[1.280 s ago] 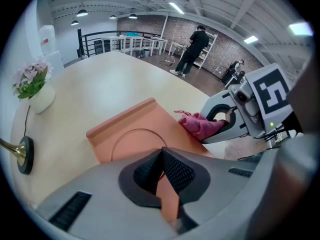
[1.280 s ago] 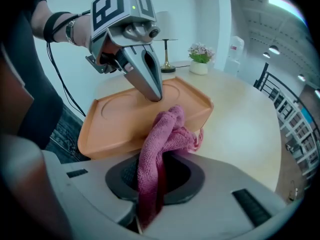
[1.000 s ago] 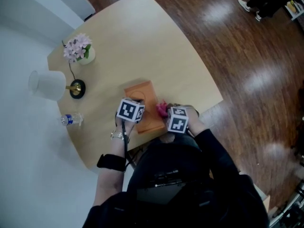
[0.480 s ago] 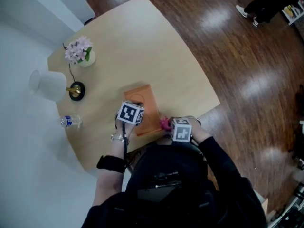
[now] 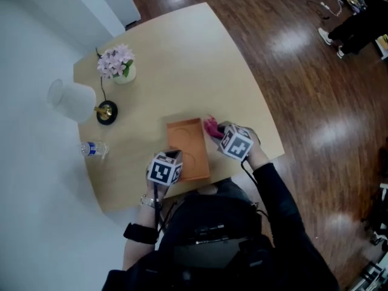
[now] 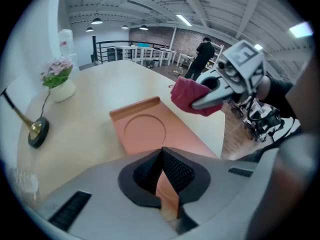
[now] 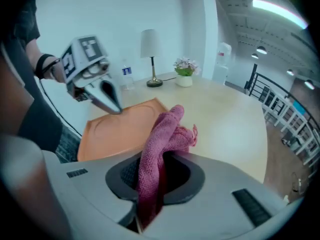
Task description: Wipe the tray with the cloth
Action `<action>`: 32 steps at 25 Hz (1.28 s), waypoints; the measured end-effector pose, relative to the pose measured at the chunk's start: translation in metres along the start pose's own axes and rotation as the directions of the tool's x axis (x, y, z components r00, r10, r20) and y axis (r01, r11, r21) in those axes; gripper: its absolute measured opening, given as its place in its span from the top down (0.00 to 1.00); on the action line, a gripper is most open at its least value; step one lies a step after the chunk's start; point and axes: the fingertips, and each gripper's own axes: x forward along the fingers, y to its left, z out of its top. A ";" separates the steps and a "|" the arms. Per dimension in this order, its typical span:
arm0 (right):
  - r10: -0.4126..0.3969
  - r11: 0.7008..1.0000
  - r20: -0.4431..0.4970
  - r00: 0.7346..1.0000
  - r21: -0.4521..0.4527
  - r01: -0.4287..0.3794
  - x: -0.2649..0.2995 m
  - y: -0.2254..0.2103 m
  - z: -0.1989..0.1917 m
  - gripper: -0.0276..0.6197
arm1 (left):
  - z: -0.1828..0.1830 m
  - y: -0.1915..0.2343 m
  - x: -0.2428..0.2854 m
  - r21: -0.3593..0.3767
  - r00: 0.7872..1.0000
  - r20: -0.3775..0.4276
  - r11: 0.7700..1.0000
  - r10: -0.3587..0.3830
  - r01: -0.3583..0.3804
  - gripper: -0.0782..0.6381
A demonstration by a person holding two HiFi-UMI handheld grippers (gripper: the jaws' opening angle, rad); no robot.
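Pale tabletop (image 5: 182, 47) carries the orange tray (image 5: 185, 139); your left gripper (image 6: 164, 183), jaws clamped, holds its near edge; your right gripper (image 5: 218, 130), jaws clenched on the pink cloth (image 5: 211, 126), hangs beside its far corner. Likely mid-wipe: next, lower the cloth onto the tray and sweep

surface: light wooden table (image 5: 200, 59) | near edge: orange tray (image 5: 187, 147), flat | far-left corner: pot of pink flowers (image 5: 119, 65) | beside it: white-shaded lamp (image 5: 82, 103) | left edge: small water bottle (image 5: 94, 149)

Grey left gripper (image 6: 163, 173) and right gripper (image 7: 153, 180) carry black-and-white marker cubes (image 5: 163, 170); black sleeve (image 5: 276, 191), black wristband (image 5: 140, 232).
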 end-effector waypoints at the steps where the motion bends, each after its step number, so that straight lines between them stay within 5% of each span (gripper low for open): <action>1: -0.017 1.000 -0.001 1.000 -0.012 0.017 0.003 -0.014 0.007 0.86 | -0.011 0.003 -0.012 -0.035 1.000 0.013 0.999 0.023 -0.022 0.89; 5: -0.039 0.996 -0.031 0.999 -0.083 0.036 0.027 -0.054 0.030 0.86 | -0.074 0.001 -0.041 -0.195 0.999 -0.017 0.980 0.038 -0.041 0.89; 9: 0.017 0.988 -0.062 0.998 -0.152 -0.026 0.050 -0.070 0.049 0.86 | -0.130 -0.023 -0.039 -0.271 0.994 -0.105 0.963 -0.021 -0.008 0.89; 14: 0.069 0.957 -0.143 0.987 -0.269 -0.106 0.081 -0.073 0.056 0.86 | -0.136 -0.063 -0.006 -0.355 0.988 -0.096 0.932 -0.120 0.079 0.89; 18: 0.109 0.936 -0.162 0.981 -0.316 -0.156 0.091 -0.071 0.060 0.86 | -0.130 -0.055 0.013 -0.418 0.996 -0.060 0.908 -0.073 0.041 0.89; 25: 0.152 0.921 -0.167 0.974 -0.334 -0.201 0.090 -0.061 0.061 0.86 | -0.127 -0.044 0.005 -0.442 0.996 -0.078 0.897 -0.048 0.008 0.89; 32: 0.164 0.948 -0.157 0.974 -0.246 -0.199 0.081 -0.047 0.041 0.86 | -0.144 0.006 -0.010 -0.363 0.985 -0.172 0.927 0.028 -0.089 0.89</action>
